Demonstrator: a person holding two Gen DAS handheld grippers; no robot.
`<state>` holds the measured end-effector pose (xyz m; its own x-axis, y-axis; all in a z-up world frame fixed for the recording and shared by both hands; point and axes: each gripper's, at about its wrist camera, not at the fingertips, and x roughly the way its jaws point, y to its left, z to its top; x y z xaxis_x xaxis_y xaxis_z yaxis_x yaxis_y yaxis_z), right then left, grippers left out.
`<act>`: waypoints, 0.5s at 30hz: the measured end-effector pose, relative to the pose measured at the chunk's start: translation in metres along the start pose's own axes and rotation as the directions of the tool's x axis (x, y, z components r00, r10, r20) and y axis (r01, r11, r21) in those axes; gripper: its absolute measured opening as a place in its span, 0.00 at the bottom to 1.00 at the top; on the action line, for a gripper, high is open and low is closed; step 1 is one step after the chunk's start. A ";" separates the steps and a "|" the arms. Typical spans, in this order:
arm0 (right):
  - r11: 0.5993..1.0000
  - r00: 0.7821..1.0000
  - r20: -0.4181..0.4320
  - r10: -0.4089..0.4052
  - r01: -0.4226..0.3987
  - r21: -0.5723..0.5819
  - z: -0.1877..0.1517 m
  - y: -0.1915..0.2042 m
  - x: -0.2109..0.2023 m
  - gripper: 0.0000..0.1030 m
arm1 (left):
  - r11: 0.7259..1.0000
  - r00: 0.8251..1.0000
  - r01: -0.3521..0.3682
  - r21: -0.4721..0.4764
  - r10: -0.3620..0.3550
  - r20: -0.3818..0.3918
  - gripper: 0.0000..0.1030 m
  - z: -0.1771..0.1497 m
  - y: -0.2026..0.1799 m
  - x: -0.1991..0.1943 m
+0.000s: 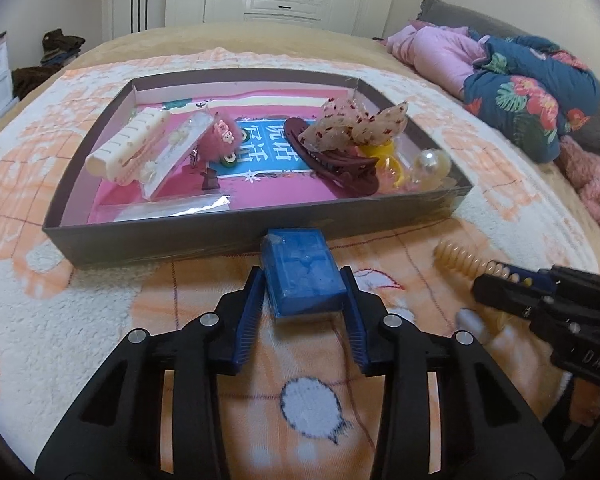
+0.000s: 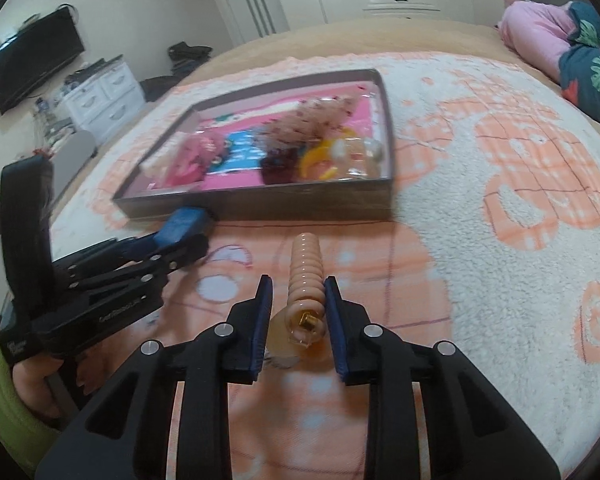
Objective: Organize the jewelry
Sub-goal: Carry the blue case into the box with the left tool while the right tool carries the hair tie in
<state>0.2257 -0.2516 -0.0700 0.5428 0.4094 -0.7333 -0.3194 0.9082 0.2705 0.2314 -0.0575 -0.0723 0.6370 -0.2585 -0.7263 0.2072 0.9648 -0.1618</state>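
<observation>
Near done: tray [image 1: 148, 236] mostly loaded, two items left.
Your left gripper [image 1: 303, 280] clamps blue box [image 1: 300, 270]; right gripper [image 2: 298, 300] clamps spiral hair tie [image 2: 306, 264].

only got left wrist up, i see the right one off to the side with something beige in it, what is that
Observer: A beige spiral hair tie, pinched between the right gripper fingers, sticking out forward toward the tray.
Operator: anything at its near end
Observer: Yes, a clear amber bead with a small gold piece, sitting between the fingers.
Operator: what's left of the bed, my view cuts off
Observer: A wall-mounted black TV above a white drawer unit.
Operator: can you see my hand
Observer: Yes, gripping the left gripper handle, in a green sleeve.
</observation>
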 end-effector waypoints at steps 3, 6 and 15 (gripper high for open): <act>0.999 0.999 0.021 0.032 -0.031 -0.028 0.000 0.011 -0.008 0.25 | 1.000 0.999 0.017 0.001 -0.017 0.032 0.28 0.003 0.002 -0.018; 0.996 0.997 0.049 0.066 -0.063 -0.063 0.002 0.024 -0.016 0.25 | 1.000 0.997 0.019 0.001 -0.019 0.074 0.28 0.010 0.005 -0.034; 0.989 0.990 0.086 0.108 -0.098 -0.111 0.024 0.046 -0.021 0.25 | 0.996 0.988 -0.027 -0.086 0.040 0.150 0.28 0.029 0.040 -0.056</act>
<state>0.2179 -0.2160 -0.0274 0.5700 0.5111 -0.6434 -0.4558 0.8482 0.2700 0.2251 -0.0061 -0.0185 0.7490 -0.2239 -0.6237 0.1250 0.9720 -0.1988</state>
